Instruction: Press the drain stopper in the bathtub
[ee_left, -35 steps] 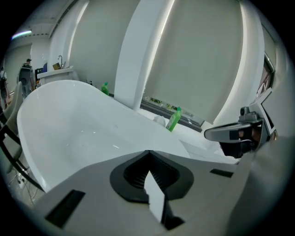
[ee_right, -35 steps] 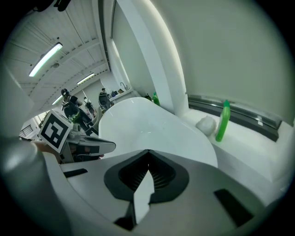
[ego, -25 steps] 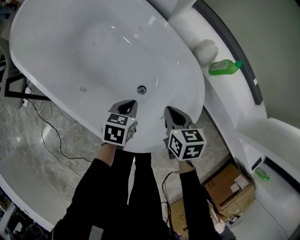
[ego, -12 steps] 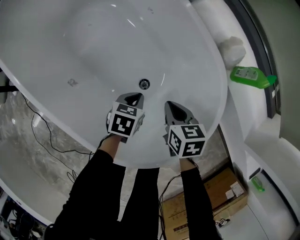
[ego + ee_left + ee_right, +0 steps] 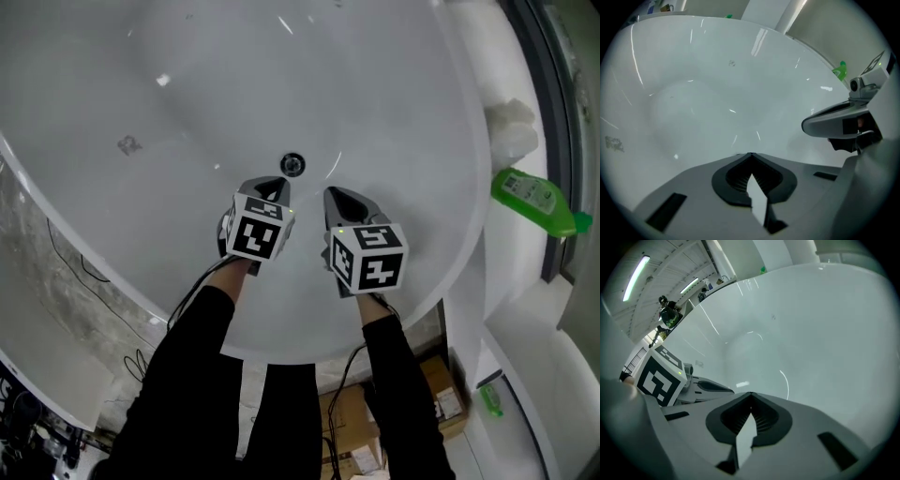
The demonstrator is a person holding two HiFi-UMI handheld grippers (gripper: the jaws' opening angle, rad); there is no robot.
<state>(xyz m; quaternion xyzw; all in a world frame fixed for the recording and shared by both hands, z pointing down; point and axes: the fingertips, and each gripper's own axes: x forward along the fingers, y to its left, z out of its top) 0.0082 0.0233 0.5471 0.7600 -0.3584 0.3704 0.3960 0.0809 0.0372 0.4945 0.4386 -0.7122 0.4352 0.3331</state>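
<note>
Just beyond the left gripper (image 5: 270,182) lies drain stopper (image 5: 293,164).

Grey marbled floor (image 5: 26,281) with black cables (image 5: 54,246), cardboard boxes (image 5: 441,398) beyond, white ledge (image 5: 511,258) bearing green bottle (image 5: 534,202), ceiling strip lights (image 5: 635,277) overhead, white column (image 5: 723,261)

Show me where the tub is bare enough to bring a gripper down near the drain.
Bare: the wide bathtub floor beyond and left of the drain stopper, and right of it toward the rim. Crowded: just this side of it, where left gripper and right gripper are.
</note>
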